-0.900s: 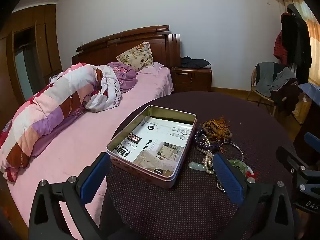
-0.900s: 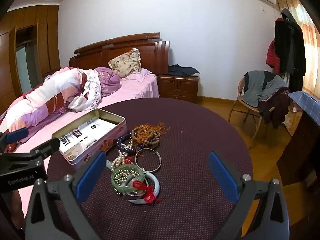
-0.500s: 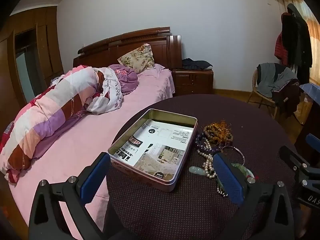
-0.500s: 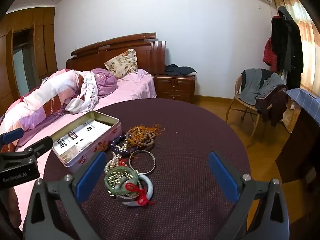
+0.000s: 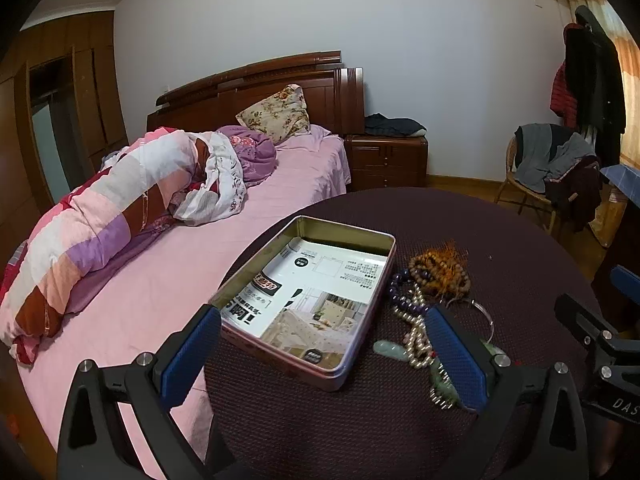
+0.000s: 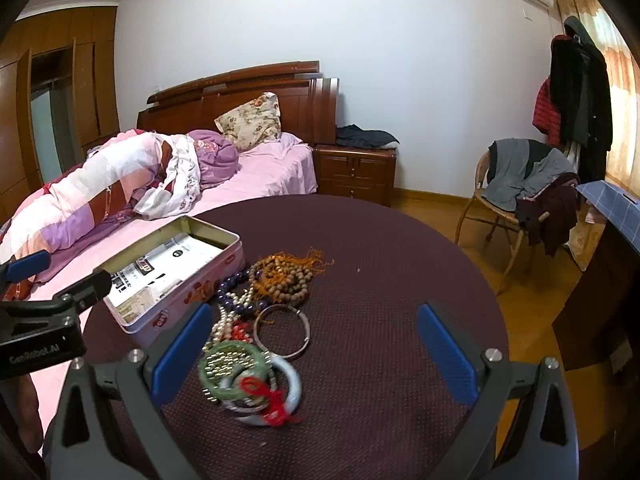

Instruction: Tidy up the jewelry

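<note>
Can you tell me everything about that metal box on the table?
The shallow rectangular metal tin has rounded corners, pinkish outer walls with red markings and a dull gold inside. It has no lid on and sits flat near the edge of the round dark purple table, on the bed side. Printed paper with black text and a room photo lines its bottom; no jewelry is inside. A heap of beads lies right beside its long wall; whether they touch is unclear.

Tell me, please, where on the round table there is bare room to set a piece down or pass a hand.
The table is bare across its far half and its right side, from the silver bangle to the rim. It is crowded beside the tin: wooden beads, pearl strand, green bangle and pale bangle lie heaped together.
</note>
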### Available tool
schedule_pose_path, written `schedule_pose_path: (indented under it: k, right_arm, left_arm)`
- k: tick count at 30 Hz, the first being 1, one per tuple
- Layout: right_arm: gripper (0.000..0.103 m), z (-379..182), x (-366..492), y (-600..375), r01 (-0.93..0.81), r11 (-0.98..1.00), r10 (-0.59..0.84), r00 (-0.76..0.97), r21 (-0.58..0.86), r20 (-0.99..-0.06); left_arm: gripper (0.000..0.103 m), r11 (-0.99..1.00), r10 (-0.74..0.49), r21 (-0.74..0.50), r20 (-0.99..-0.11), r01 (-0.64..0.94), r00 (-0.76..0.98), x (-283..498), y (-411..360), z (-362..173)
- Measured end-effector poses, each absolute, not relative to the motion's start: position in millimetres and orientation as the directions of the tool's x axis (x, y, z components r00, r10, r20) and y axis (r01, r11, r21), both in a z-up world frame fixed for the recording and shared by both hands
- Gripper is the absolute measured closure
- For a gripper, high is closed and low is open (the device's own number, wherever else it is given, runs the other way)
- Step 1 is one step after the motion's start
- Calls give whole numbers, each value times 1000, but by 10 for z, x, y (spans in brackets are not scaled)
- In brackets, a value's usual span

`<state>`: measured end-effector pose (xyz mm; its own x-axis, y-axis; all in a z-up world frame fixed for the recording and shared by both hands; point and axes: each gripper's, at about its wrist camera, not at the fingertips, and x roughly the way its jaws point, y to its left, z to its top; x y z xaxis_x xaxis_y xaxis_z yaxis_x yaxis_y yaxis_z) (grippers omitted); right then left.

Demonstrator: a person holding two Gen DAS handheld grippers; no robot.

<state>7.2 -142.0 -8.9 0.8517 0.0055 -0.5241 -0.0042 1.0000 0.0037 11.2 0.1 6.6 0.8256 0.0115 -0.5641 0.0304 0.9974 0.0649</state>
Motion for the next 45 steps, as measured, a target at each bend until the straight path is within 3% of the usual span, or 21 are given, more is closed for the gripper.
schedule_pose_path:
  k: [45]
  right_arm:
    - [0,148,-102,-1294,-18,1000,14,893,-5,-450]
  left_arm:
    - [1,998,43,53,-496,-19,867,-154,191,262]
